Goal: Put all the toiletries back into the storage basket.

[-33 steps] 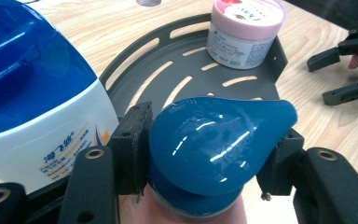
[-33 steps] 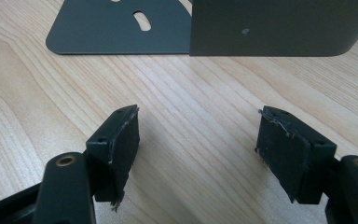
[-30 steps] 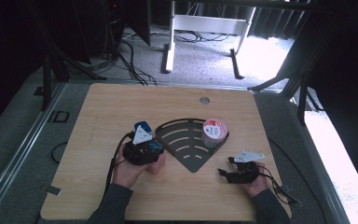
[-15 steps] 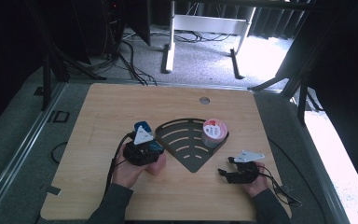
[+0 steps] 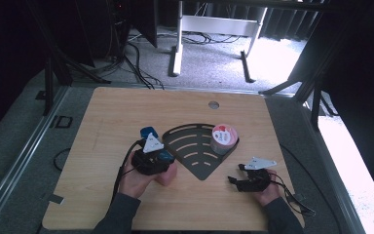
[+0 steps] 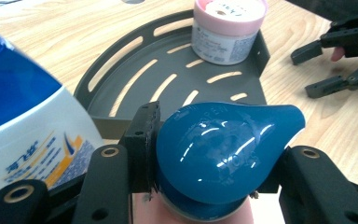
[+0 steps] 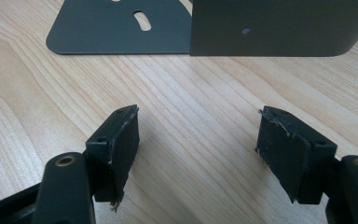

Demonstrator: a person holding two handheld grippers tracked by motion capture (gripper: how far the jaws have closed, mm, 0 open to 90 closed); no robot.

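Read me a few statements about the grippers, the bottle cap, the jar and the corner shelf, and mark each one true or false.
1. The left gripper is closed on a blue teardrop cap. True.
2. The pink-lidded jar stands on the bare table. False: it stands in the dark slotted shelf.
3. The right gripper holds the jar. False: its jaws are open over bare wood.
4. A white and blue bottle is beside the left gripper. True.

Lab: dark curtains, floor cables
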